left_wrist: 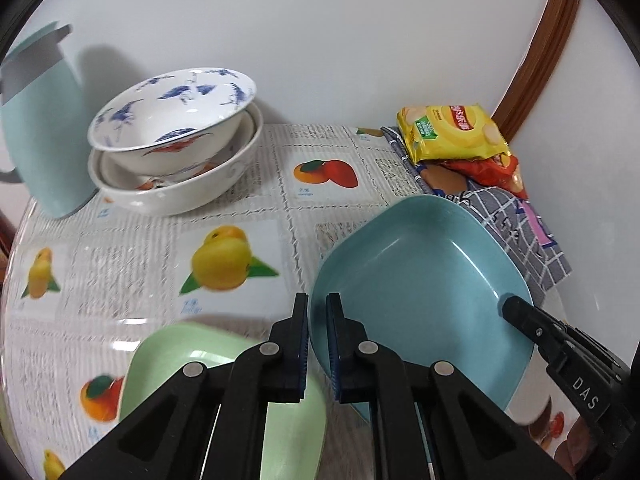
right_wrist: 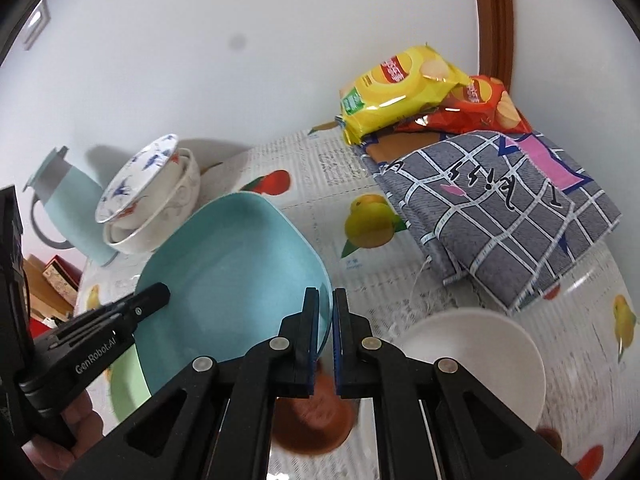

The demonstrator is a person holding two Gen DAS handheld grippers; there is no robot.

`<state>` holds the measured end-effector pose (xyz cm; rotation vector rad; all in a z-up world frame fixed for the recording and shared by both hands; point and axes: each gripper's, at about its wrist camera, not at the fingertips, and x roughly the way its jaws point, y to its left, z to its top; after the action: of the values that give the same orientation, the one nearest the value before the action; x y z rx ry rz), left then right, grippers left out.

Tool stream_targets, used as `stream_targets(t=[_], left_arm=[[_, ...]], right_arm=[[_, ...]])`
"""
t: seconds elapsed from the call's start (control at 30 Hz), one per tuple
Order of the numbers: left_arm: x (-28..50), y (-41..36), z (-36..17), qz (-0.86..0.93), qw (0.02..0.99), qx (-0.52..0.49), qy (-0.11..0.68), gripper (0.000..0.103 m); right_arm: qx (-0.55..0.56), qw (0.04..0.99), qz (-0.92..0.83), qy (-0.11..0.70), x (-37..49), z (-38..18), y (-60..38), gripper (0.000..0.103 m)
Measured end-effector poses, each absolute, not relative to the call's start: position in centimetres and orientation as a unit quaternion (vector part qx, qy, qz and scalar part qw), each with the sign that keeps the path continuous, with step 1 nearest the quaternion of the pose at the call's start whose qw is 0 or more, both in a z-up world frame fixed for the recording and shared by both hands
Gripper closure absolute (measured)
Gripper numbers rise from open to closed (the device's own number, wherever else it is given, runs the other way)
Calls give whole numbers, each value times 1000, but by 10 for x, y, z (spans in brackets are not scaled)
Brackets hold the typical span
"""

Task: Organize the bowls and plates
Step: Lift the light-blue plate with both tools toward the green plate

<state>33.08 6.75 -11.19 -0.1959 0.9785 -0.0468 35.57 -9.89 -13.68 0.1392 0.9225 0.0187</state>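
Above fruit-print tablecloth (left_wrist: pixel 160 272) – both grippers' jaws clamp blue plate (left_wrist: pixel 420 280) rim.

A plain white wall (left_wrist: pixel 320 32) stands behind the far edge of the table. On the right, a brown wooden frame (left_wrist: pixel 540 60) runs up the wall. High on the wall at far left in the right wrist view sits a pale wall plate (right_wrist: pixel 36 26), blurred. The table wears a tablecloth (left_wrist: pixel 132 264) printed with fruit pictures and grey text under a glossy clear cover. Light is even and soft, casting grey shadows on the wall. Beyond the table's left edge lie red and tan boxes (right_wrist: pixel 52 276), indistinct.
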Motion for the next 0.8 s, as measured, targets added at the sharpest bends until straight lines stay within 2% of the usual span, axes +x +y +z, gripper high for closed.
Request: stream_targets(t=[0.5,0.8], left_arm=[[243,85,-71,-9,899,-91,429,94],[208,85,-64,-3,898,-97,428,94]], right_arm=[[62,901,23,429,273,-113,-64,97],[69,904,27,422,237,-104,-62,97]])
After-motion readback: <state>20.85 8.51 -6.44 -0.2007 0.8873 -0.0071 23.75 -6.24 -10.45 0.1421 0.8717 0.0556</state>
